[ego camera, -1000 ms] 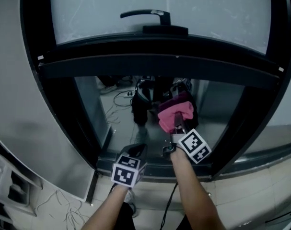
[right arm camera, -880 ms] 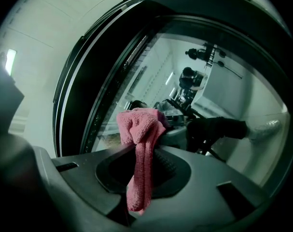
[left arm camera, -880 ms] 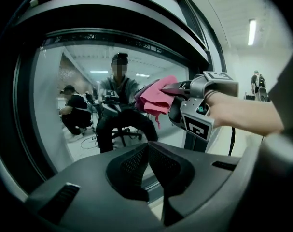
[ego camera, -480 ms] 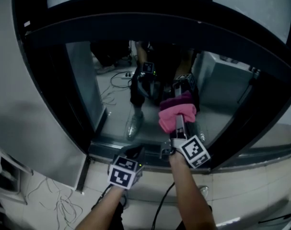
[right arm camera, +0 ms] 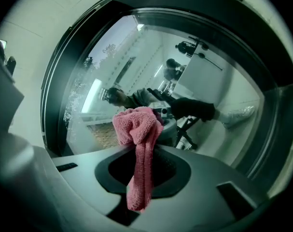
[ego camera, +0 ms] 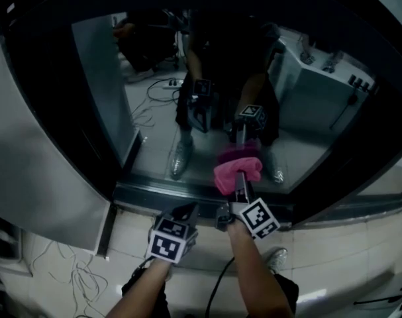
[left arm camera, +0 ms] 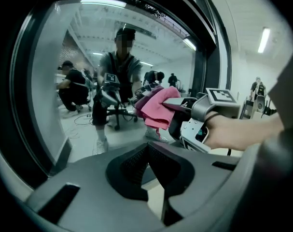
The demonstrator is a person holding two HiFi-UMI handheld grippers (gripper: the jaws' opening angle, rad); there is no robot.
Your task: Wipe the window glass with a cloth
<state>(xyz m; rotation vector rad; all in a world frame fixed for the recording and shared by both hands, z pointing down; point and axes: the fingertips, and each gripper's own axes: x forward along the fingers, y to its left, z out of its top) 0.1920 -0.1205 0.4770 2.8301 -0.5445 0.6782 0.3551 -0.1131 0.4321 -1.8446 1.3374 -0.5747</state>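
Right claw (ego camera: 240, 185) clamped on pink cloth (ego camera: 235, 170), low on the window glass (ego camera: 154, 131), just above the bottom frame (ego camera: 187, 194).
Left claw (left arm camera: 147, 151) closed on nothing, beside the right, off the pane. Cloth meets its reflection, so probably touching. For a good wipe: press the bunched end flat, overlap strokes, don't let the claw tips scrape the glass. A loose tail hangs through the jaws.

Dim head view, brighter gripper views, fisheye distortion, dark vignetted corners
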